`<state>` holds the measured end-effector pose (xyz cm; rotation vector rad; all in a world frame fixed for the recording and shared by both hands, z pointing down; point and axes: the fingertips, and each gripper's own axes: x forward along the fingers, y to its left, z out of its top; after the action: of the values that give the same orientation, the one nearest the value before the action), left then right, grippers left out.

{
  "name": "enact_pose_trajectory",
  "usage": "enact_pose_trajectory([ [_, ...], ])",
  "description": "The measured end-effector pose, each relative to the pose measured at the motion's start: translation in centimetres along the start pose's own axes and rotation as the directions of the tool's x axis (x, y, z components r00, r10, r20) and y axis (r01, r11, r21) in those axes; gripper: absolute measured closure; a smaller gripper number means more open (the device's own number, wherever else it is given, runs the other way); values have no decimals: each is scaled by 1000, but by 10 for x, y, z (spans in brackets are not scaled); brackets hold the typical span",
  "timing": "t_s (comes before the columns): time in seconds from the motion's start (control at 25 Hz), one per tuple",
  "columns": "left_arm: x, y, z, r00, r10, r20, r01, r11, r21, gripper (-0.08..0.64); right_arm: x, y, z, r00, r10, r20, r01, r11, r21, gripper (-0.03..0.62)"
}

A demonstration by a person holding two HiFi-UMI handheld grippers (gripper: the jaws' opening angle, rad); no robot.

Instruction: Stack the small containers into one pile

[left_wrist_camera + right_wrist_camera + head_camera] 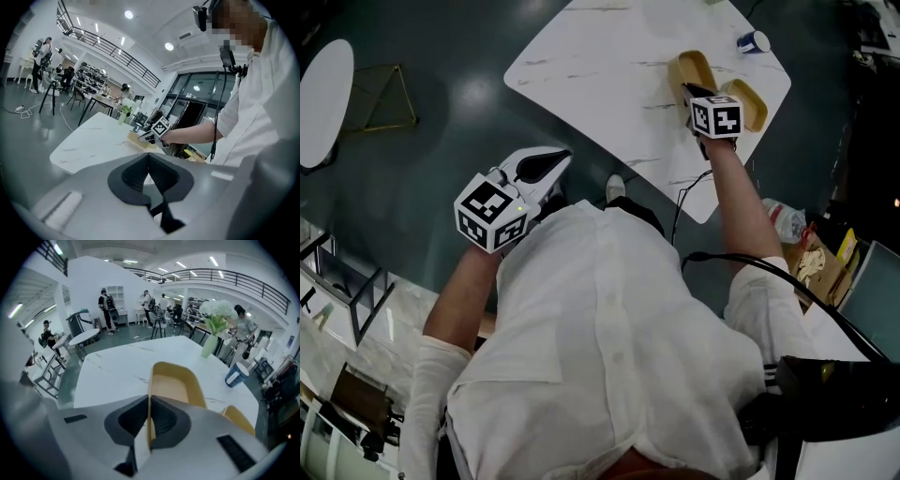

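Two small yellow containers lie on the white marble table. The farther container has its left wall pinched between the jaws of my right gripper, which is shut on that rim. The other container lies just to the right of it, apart from the jaws. My left gripper hangs off the table's near edge, above the floor, shut with nothing in it. In the left gripper view the right gripper shows far off on the table.
A blue paper cup stands at the table's far right corner, and a vase of flowers beyond the containers. A round white table is at the far left. A bag and wrappers lie on the floor at right.
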<state>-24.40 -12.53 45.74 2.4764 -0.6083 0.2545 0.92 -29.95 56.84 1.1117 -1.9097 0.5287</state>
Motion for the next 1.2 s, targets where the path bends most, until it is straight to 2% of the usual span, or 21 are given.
enact_pose_trajectory([
  [0.2,20,-19,8,1000,5,0,-5,1000,24,552,-37,25,-3,997,76,19,-71,979,-193,580],
  [0.36,52,-45,19,1000,-1,10,0,999,52,552,-73,37,-21,992,129,12,-116,925,-362,580],
  [0.56,97,-84,30,1000,-7,18,6,997,77,552,-114,17,-57,987,161,12,-134,861,-490,580],
  [0.72,127,-107,36,1000,-4,15,2,996,89,554,-134,-20,-81,989,151,7,-123,830,-544,580],
  [1.04,166,-138,35,999,46,7,-47,995,92,554,-147,-99,-106,993,119,21,-88,831,-549,580],
  [1.2,175,-149,33,997,78,12,-78,993,84,554,-142,-127,-107,993,114,24,-80,818,-569,580],
])
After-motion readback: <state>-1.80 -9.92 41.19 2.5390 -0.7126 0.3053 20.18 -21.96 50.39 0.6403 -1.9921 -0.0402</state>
